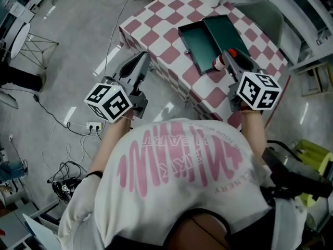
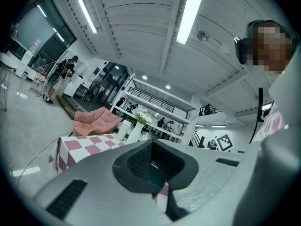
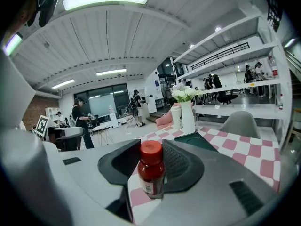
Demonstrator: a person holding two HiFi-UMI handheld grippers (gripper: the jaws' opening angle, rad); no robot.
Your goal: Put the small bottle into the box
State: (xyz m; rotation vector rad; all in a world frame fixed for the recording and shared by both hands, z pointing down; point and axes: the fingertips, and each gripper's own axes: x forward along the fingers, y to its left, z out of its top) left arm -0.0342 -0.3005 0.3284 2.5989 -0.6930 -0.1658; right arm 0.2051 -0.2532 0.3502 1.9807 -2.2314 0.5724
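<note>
Right gripper view: vase [image 3: 187, 118], cup [image 3: 176, 117] beyond box [image 3: 202, 139]

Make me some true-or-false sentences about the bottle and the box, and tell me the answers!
1. The bottle has a red cap. True.
2. The bottle is already inside the box. False: it is between the right gripper's jaws, just in front of the box.
3. The left gripper holds the bottle. False: the left gripper holds nothing.
4. The table has pink and white checks. True.
</note>
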